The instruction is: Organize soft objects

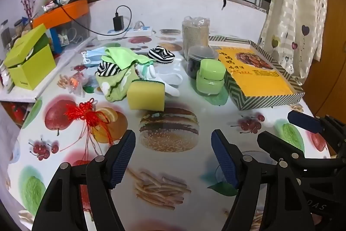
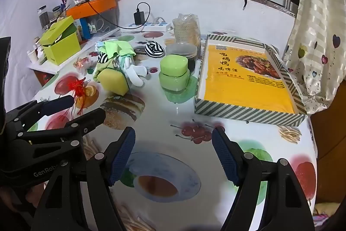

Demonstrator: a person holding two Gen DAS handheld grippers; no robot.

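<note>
Nothing looks sorted yet: the table [image 1: 194,88] with its fruit-and-burger print carries the whole job undone, and the striped box [image 2: 248,110] lined in yellow on its right side, the likeliest place for the soft things (a guess from the task alone), holds none of them. The soft objects lie in a loose heap [image 1: 121,70] at the middle-left of the table, well apart from that box: a green cloth [image 1: 123,56] draped over the top, a yellow sponge [image 1: 146,96] leaning at the front, white socks [image 1: 170,81] trailing to its right, a blue face mask [image 1: 93,53] at the back edge, two striped black-and-white pieces [image 1: 161,54], and a red tassel knot [image 1: 86,112] lying alone nearer the camera. The left gripper [image 1: 173,157] and the right gripper [image 2: 174,155] both hang over bare tablecloth with jaws spread wide and nothing between them, so every pick remains. The left wrist view shows the face mask and the spread of the heap plainly, with one blue pad of the right gripper at its right edge; the right wrist view shows the box's full empty floor, a printed plate under its jaws, and the left gripper from the side near the tassel.
</note>
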